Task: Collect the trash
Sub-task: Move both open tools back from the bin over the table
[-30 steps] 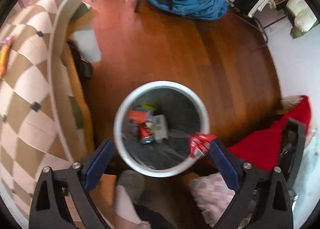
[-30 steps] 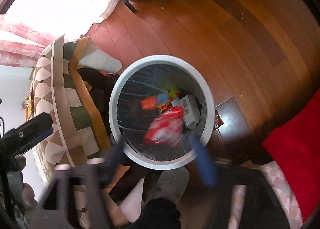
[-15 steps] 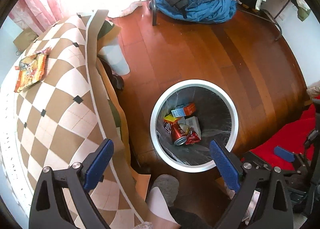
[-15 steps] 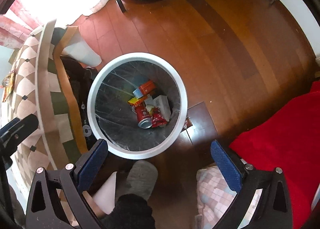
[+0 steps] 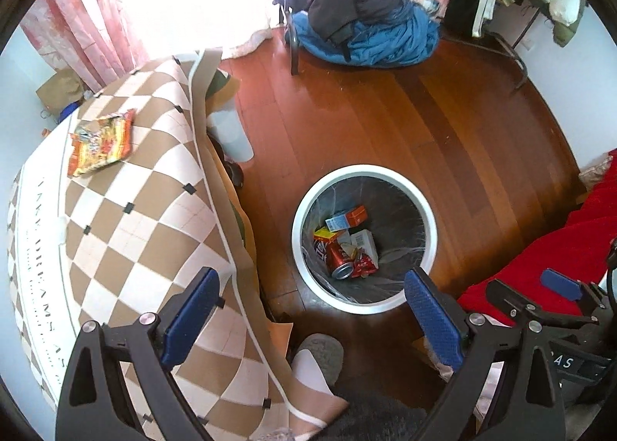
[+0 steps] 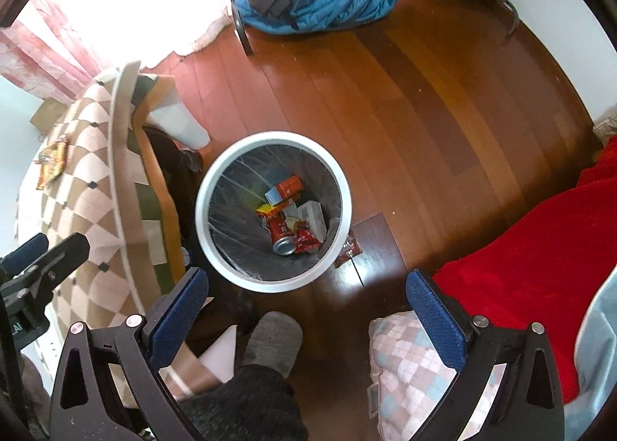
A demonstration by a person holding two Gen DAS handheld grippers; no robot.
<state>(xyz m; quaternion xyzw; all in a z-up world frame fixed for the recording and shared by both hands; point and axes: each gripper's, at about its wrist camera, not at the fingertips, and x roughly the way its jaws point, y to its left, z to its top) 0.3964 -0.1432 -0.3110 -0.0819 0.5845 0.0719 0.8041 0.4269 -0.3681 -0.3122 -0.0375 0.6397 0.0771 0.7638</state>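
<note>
Trash that is left to collect is, as far as we see, one orange and yellow snack wrapper [image 5: 101, 142] on the checkered tablecloth [image 5: 127, 232]. It lies flat, far to the left and ahead of our left gripper [image 5: 308, 319]. Its long axis runs slanted, from the near left corner to the far right corner. In the right wrist view the same wrapper [image 6: 52, 160] is small at the left border, so we judge that the left hand is the nearer one for it.

Both tools are empty. The left gripper has its blue pads [image 5: 191, 319] spread wide, with nothing between them. The right gripper [image 6: 306, 319] is also spread wide and holds nothing.

The white trash bin [image 5: 297, 217] stands on the wooden floor [image 5: 385, 124], just beside the table edge. Inside it we see a red can [image 5: 336, 257], small cartons and wrappers. A small dark red scrap [image 6: 348, 252] lies on the floor touching the bin on its right side; we cannot tell whether it is trash.

Around the wrapper the table is free, so there is room to come down from above. The cloth edge hangs between wrapper and bin, and a red blanket [image 6: 540, 248] closes the right side.
</note>
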